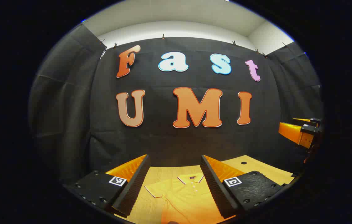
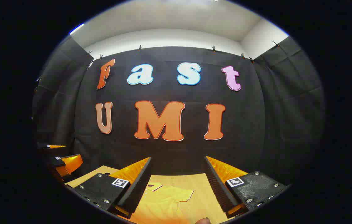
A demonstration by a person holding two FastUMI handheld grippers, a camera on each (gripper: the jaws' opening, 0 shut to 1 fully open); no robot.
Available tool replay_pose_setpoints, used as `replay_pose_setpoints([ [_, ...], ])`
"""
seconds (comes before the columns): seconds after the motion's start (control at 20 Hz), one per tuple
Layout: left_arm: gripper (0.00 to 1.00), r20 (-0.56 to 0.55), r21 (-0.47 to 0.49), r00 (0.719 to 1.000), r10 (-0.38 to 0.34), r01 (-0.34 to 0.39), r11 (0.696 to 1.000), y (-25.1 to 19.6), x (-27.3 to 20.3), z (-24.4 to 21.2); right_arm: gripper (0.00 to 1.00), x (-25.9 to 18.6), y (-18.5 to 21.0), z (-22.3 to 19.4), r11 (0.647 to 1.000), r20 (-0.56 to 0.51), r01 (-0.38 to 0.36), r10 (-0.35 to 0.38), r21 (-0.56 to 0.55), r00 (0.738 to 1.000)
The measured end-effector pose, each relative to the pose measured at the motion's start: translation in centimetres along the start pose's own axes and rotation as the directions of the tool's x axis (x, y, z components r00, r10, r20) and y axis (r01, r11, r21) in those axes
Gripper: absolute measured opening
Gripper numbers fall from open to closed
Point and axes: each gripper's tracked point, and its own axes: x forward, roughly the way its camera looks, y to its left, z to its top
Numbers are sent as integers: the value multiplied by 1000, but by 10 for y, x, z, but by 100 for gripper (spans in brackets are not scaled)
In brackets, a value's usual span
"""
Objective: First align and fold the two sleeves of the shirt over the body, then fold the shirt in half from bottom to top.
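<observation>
- In the left gripper view, the left claw [image 1: 174,186] hangs spread wide above the surface [image 1: 163,175], pinching nothing.
- Between its fingers [image 1: 132,186] lies the shirt [image 1: 183,199], a yellow polo spread flat on the pale wooden surface, its collar [image 1: 190,178] toward the wall and a short sleeve [image 1: 157,189] reaching out to the left.
- A row of small buttons [image 1: 195,186] runs down from the collar along the placket.
- A small dark hole [image 1: 243,162] marks the surface off to the right, well apart from the shirt.
- In the right gripper view, the right claw [image 2: 177,186] is likewise spread wide and holds nothing, poised above the surface [image 2: 194,182].
- The shirt [image 2: 160,203] shows low between its fingers [image 2: 137,186], collar [image 2: 154,186] at the left and a sleeve [image 2: 183,194] pointing right, both lying flat.
- At that view's bottom edge a rounded tip [image 2: 202,221] peeks in, too little of it to tell what it is.
- Farther off, each view catches the other claw at its side edge: the right claw [image 1: 300,130] raised at the right of the left gripper view, the left claw [image 2: 59,158] raised at the left of the right gripper view, both well above the surface.
- Behind everything hangs the black cloth wall [image 1: 169,140], clipped along its top, with a pale ceiling [image 1: 176,18] above.
</observation>
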Motion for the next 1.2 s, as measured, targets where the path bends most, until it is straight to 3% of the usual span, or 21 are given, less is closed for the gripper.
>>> replay_pose_setpoints([
  [0.15, 98, -15, -6, 999, 44, -44, 999, 2, -3, -7, 98, 13, 9, 0, 999, 21, -34, 33, 27, 999],
  [0.55, 98, -12, 15, 997, 79, -79, 997, -10, 4, -10, 98, 37, 22, -22, 994, 23, -112, 112, -1, 993],
  [1.2, 97, 43, 60, 989, 138, -141, 988, -12, 20, 3, 98, 100, -3, -111, 985, -113, -134, 122, -108, 986],
])
